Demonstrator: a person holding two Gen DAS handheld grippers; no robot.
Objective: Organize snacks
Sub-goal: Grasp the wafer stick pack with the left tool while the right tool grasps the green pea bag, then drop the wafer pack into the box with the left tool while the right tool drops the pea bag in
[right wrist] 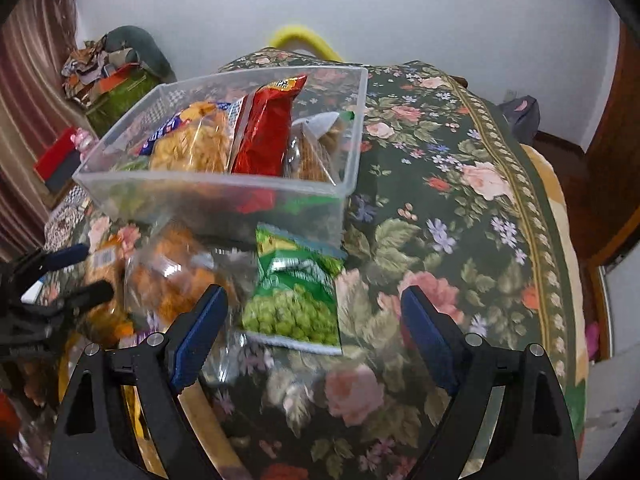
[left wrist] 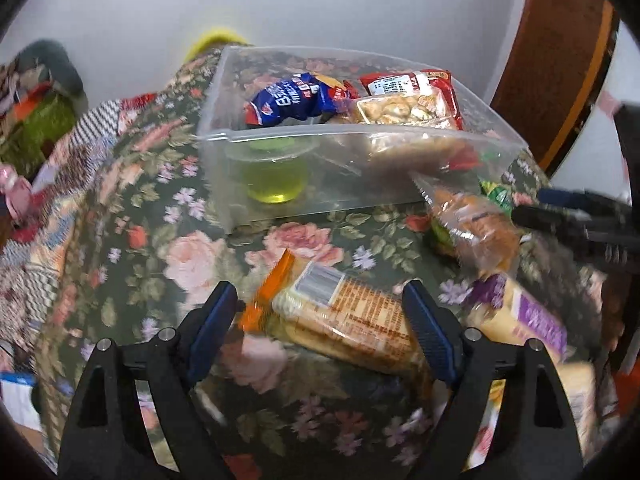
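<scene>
A clear plastic bin (left wrist: 360, 136) stands on the floral tablecloth and holds a blue packet (left wrist: 288, 98), a red packet of nuts (left wrist: 408, 100) and a green jelly cup (left wrist: 276, 176). My left gripper (left wrist: 320, 312) is open, its jaws on either side of an orange-ended biscuit pack (left wrist: 344, 316) lying on the cloth. My right gripper (right wrist: 312, 316) is open above a green pea packet (right wrist: 296, 292) in front of the bin (right wrist: 216, 188). A clear bag of orange snacks (right wrist: 172, 276) lies to its left.
A purple-and-yellow snack pack (left wrist: 524, 320) and a clear bread bag (left wrist: 476, 224) lie right of the biscuits. The right gripper shows at the right edge of the left wrist view (left wrist: 576, 220). A wooden door (left wrist: 560, 60) stands behind. Clutter sits on the floor at left (right wrist: 112, 80).
</scene>
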